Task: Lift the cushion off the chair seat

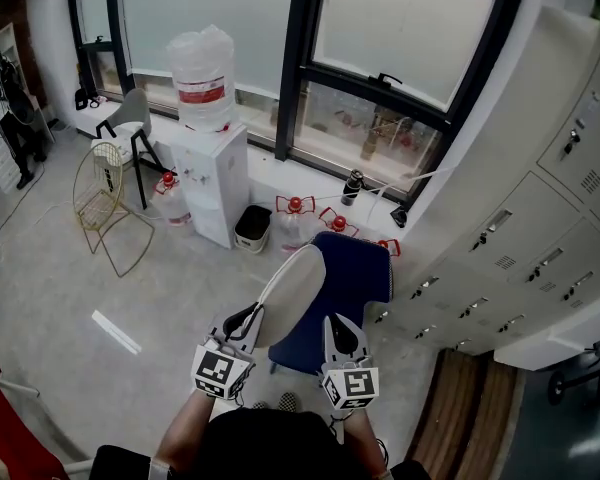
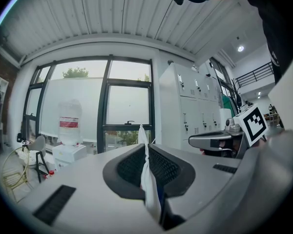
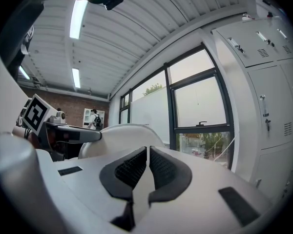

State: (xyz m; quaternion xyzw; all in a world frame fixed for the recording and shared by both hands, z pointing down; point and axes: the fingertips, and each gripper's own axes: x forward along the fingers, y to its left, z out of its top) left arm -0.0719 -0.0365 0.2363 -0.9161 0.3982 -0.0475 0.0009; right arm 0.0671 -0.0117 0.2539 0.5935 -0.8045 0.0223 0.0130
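The cushion (image 1: 298,290) has a white oval face and a blue part (image 1: 355,283), and it hangs in the air in front of me, tilted on edge. My left gripper (image 1: 242,324) is shut on its near left edge; white fabric (image 2: 147,179) with a blue rim is pinched between the black pads. At the near right edge my right gripper (image 1: 342,344) has its jaws together on a thin pale strip (image 3: 147,167). The cushion's white bulge (image 3: 122,134) shows to its left. The chair seat below is hidden.
A water dispenser (image 1: 216,183) with a big bottle (image 1: 204,76) stands by the window. Spare bottles (image 1: 295,218) and a small bin (image 1: 252,228) sit beside it. A grey chair (image 1: 130,118) and a wire chair (image 1: 105,206) stand at left, lockers (image 1: 540,248) at right.
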